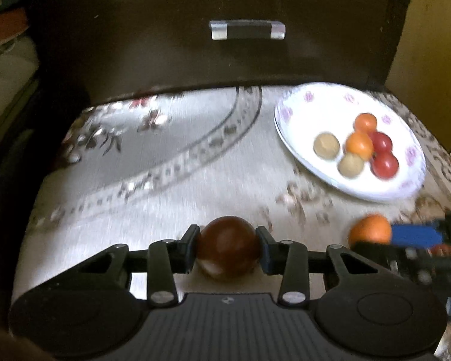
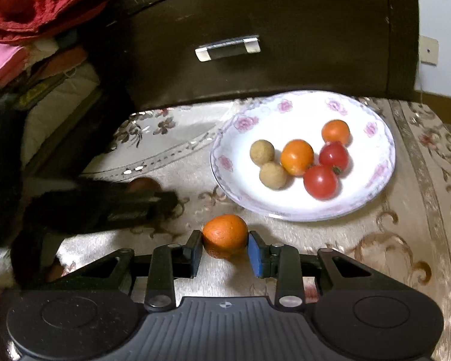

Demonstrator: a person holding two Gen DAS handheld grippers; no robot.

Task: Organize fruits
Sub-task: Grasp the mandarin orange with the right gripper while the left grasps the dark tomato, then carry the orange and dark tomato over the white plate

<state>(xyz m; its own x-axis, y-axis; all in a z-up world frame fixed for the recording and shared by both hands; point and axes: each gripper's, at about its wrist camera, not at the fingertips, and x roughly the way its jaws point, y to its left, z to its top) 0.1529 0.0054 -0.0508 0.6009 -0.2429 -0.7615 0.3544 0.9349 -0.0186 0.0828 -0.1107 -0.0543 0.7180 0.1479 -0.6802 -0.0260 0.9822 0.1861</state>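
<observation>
My left gripper (image 1: 227,237) is shut on a dark red-brown round fruit (image 1: 229,252), with a pad pressed on each side, low over the patterned cloth. The right gripper (image 2: 225,242) is shut on a small orange fruit (image 2: 225,231), which sits between its blue pads just in front of the plate. A white plate with pink flowers (image 2: 300,111) lies at the right and holds two orange tomatoes, two red tomatoes and two tan round fruits. In the left wrist view the plate (image 1: 321,102) sits at the upper right, and the orange fruit (image 1: 371,230) shows at the right edge.
A dark wooden drawer front (image 2: 255,15) with a metal handle (image 2: 228,47) stands close behind the cloth-covered surface (image 2: 406,210). Red cloth (image 2: 45,3) and stacked fabrics fill the far left. The left gripper appears as a dark blur (image 2: 135,204) to the left of the right one.
</observation>
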